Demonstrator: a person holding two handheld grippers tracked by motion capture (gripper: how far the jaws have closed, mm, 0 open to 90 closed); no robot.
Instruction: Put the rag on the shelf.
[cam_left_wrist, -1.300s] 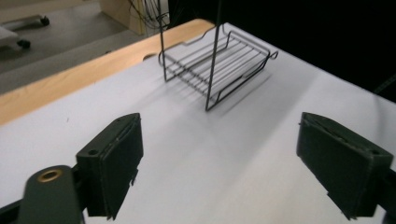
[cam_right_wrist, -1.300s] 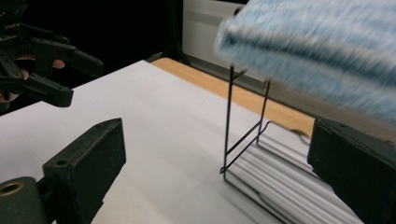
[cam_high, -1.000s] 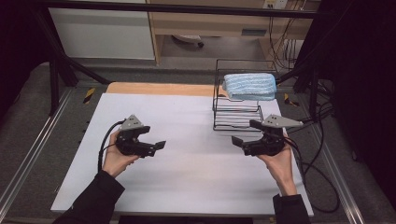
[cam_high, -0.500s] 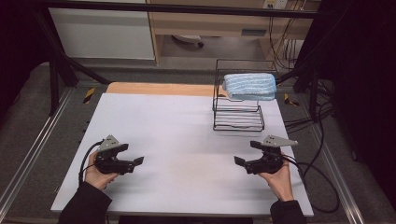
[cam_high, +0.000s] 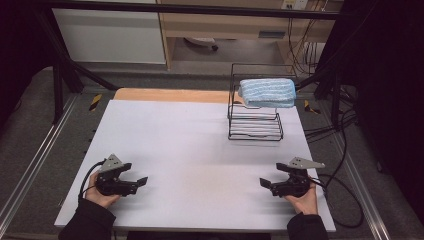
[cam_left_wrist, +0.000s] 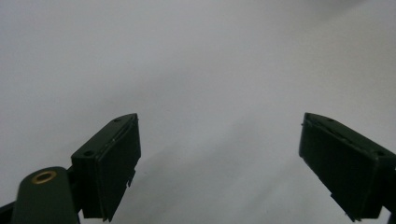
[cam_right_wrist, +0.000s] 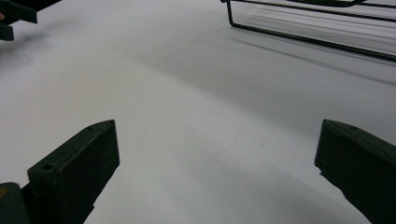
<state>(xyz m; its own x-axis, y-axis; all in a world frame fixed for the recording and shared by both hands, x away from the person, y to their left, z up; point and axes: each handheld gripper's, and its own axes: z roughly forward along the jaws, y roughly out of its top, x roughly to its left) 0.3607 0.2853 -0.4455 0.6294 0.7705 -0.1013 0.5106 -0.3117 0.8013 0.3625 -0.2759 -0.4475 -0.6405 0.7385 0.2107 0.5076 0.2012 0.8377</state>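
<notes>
Currently your left gripper (cam_high: 141, 181) sits low over the near left corner of the flat white worktop (cam_high: 200, 150), its fingers (cam_left_wrist: 109, 163) spread wide with nothing but bare surface between them, which reads as a resting pose well away from any work. Farther back and to the right, the black wire two-tier rack (cam_high: 255, 127) stands on the worktop, and the folded light-blue cloth (cam_high: 267, 92) lies across its top tier, lifted off the surface where it can hang flat. Your right gripper (cam_high: 264, 184) mirrors the left at the near right corner, fingers (cam_right_wrist: 74, 172) likewise wide and empty, pointing inward; the rack's lower bars (cam_right_wrist: 308, 39) lie ahead of it, well apart.
</notes>
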